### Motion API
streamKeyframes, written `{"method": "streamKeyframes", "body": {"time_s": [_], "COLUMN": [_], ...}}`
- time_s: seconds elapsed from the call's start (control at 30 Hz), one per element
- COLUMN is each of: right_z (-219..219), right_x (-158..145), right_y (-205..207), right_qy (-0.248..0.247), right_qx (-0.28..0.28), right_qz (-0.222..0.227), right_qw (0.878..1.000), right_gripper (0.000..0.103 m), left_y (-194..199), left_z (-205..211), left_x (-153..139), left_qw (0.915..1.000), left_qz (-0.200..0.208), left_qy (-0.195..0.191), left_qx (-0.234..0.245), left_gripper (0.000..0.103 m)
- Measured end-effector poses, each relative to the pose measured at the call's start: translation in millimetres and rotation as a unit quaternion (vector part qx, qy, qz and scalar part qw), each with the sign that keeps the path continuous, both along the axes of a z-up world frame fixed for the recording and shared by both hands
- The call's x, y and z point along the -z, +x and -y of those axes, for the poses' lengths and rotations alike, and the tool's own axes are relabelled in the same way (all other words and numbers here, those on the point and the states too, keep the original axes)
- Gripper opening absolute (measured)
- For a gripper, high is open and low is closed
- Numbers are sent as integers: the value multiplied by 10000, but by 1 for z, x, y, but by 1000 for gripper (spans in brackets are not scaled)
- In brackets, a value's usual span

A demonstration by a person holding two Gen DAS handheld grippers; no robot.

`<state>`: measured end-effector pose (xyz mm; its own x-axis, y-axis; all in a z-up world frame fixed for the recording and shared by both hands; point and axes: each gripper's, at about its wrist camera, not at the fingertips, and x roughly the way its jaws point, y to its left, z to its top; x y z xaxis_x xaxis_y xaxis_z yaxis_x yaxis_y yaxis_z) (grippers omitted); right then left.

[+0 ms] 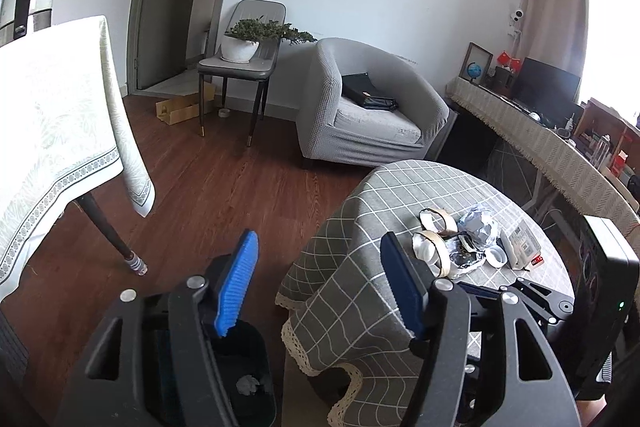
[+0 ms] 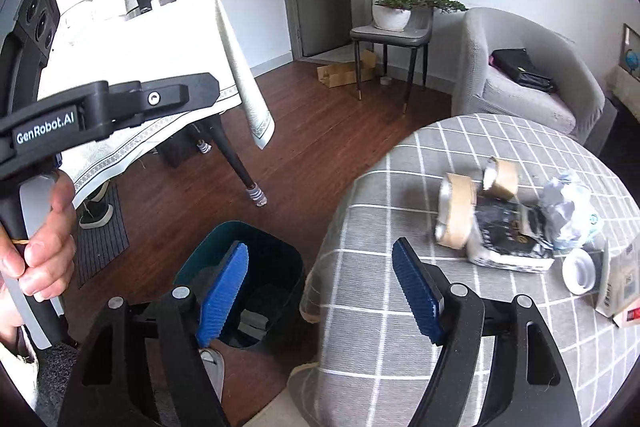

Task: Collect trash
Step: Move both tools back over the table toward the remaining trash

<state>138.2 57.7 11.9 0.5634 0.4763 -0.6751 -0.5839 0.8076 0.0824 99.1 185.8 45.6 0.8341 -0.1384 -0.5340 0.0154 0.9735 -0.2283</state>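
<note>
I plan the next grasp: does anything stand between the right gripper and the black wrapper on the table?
Nothing visible does. The right gripper, open and empty, faces bare checked cloth up to the black wrapper; a tape roll touches its left side.

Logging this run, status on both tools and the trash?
Left tool open, empty. Right tool open, empty. Trash pile untouched on checked table; bin on floor beside it. Nothing blocking.

Both tools are showing matte black frames with round silver screw heads: the left gripper [image 1: 316,281] and right gripper [image 2: 320,291] are wearing ribbed blue pads [image 2: 224,291]. White "GenRobot.AI" lettering [image 2: 45,132] is showing at the frame's left, above a bare-skinned hand [image 2: 44,247].
</note>
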Motion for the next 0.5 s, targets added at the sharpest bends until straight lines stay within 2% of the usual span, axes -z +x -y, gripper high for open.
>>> {"method": "streamKeyframes", "body": {"time_s": [0.4, 0.5], "right_z": [96, 117], "right_x": [-10, -10], "right_y": [14, 19], "right_qy": [158, 200], "right_qx": [854, 1008], "right_qz": [54, 61], "right_qw": [9962, 9947], "right_gripper": [71, 71], "left_y": [28, 38], "left_z": [65, 82], "left_x": [15, 23], "left_qw": [9985, 9969], "left_qz": [-183, -312], "left_qy": [135, 178], "left_qx": [502, 693], "left_gripper": [64, 60]}}
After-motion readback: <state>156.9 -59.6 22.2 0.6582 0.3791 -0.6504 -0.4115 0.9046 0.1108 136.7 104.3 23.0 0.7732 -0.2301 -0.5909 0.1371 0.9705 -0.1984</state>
